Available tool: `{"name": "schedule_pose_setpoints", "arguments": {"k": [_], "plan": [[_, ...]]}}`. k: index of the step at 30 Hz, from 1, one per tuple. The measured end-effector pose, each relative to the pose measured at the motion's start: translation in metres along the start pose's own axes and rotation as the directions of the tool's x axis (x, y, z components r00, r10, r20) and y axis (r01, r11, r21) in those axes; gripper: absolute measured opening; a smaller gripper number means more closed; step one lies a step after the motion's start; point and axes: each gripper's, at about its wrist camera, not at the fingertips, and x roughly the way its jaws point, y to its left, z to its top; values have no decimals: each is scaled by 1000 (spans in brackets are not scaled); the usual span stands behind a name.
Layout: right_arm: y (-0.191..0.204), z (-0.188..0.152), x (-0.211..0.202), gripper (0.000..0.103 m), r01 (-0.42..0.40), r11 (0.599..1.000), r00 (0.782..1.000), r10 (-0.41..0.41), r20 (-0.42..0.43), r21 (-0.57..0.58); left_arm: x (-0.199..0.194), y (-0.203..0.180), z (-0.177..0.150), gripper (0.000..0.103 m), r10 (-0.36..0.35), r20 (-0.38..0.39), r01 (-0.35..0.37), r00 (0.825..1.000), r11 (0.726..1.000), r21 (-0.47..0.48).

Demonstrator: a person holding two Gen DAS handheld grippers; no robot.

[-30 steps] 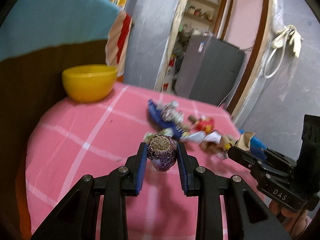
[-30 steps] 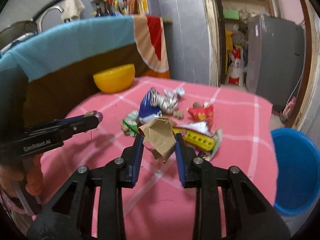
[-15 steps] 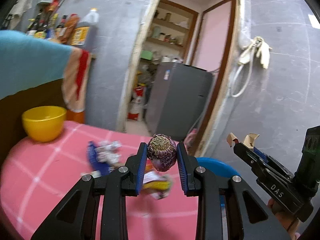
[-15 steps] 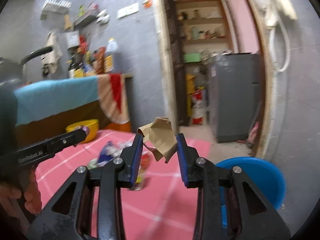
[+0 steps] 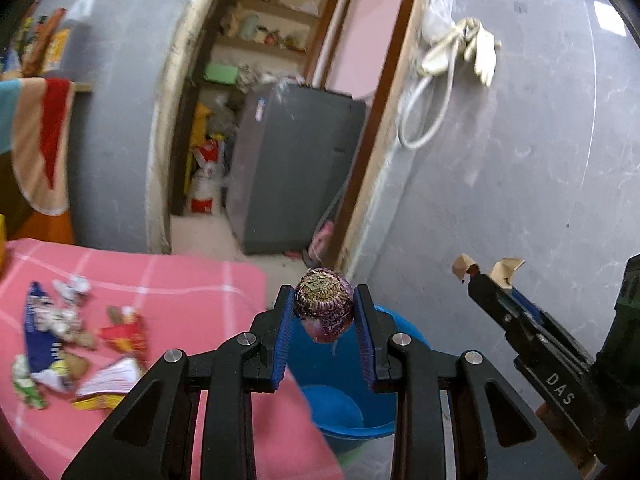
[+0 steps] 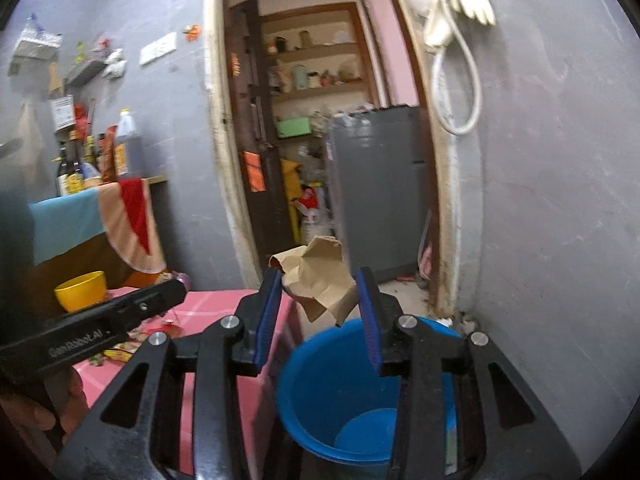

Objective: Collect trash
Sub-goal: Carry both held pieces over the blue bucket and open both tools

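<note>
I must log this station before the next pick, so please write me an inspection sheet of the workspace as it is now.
Surface: table under a pink checked cloth.
Job's things: onion and brown paper in the grippers; blue bucket below, on the floor by the table.
Clutter: wrappers left on the cloth; yellow bowl at the far edge.
Grippers: left gripper shut on the onion; right gripper has just been opening, paper between the jaws, seemingly loose.
Cables: white hose looped on the wall.
Surroundings: grey walls, doorway, fridge, bottles on a shelf.
</note>
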Motion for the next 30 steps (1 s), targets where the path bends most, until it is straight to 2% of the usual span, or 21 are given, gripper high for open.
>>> {"name": "schedule_pose_setpoints", "arguments": {"k": [7,13,16,19,24,27,30], "plan": [[-37,-5,22,38,60,995,994,-53,-99,75,49,-8,-3,25,-21,-127,20,992,1000,-12],[-54,-8,41,38,91,989,982,-70,-175,113,86,-6,-8,26,-25,-229,16,973,999,-40],[-59,-10,48,38,101,986,976,-73,-204,133,95,-4,-11,31,-18,-269,4,963,999,-53],[-62,-12,52,40,108,983,972,-74,-222,146,93,-1,-11,40,-20,-267,2,963,998,-68],[-64,-13,56,45,115,980,969,-74,-236,163,84,6,-6,45,-10,-254,-11,967,996,-84],[-63,-11,58,48,113,979,969,-71,-237,169,73,8,0,49,-2,-228,-19,974,996,-89],[-60,-9,56,52,109,979,972,-70,-225,169,56,12,4,58,24,-174,-39,985,996,-84]]}}
